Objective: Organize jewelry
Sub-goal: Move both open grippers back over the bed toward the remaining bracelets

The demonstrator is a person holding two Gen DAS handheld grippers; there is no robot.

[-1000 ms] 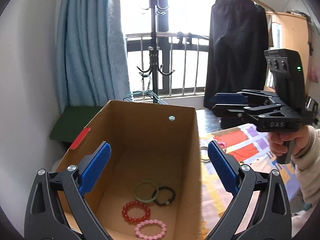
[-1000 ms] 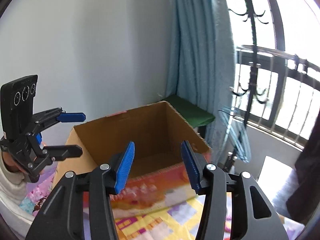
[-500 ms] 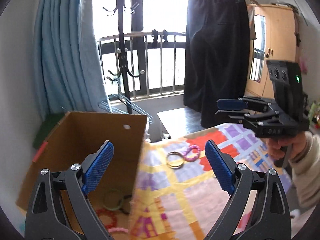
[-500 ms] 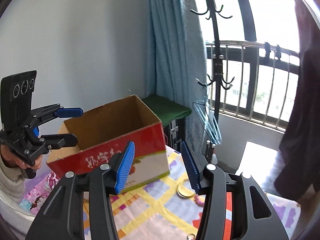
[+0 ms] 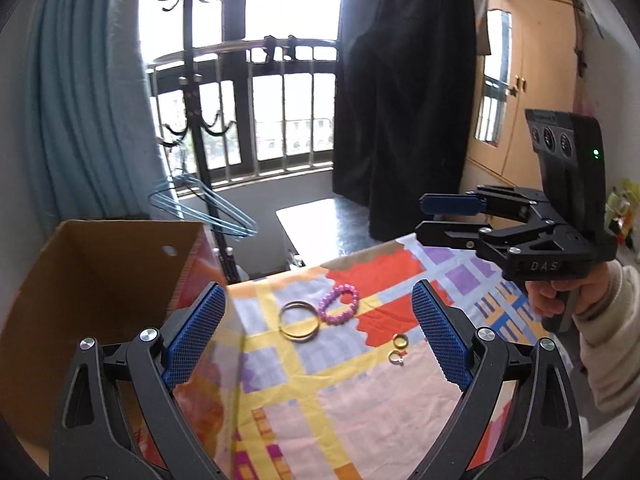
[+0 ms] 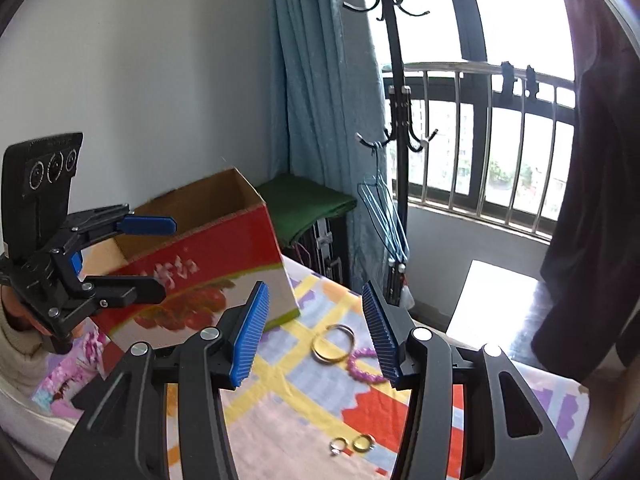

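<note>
On the patchwork cloth (image 5: pixel 360 408): metal bangles (image 5: pixel 299 317), purple bracelet (image 5: pixel 340 305), two rings (image 5: pixel 398 347), cardboard box (image 5: pixel 100 280) lying. Left gripper (image 5: pixel 316 336) and right gripper (image 6: pixel 316 332) are hovering, fingers wide, empty. Coat rack (image 6: pixel 396 120) is standing by the window.

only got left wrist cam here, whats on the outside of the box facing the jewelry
Observer: The cardboard box has a red printed side with white characters, seen in the right wrist view.
Operator: what's behind the box
Observer: A dark green folded cloth lies behind it, by the blue curtain.
Operator: is my left gripper holding anything
Observer: No. The left gripper is open and empty, level with the box's near end.
Operator: right one lined up on anything
Observer: The right gripper is open above the metal bangles and purple bead bracelet.
</note>
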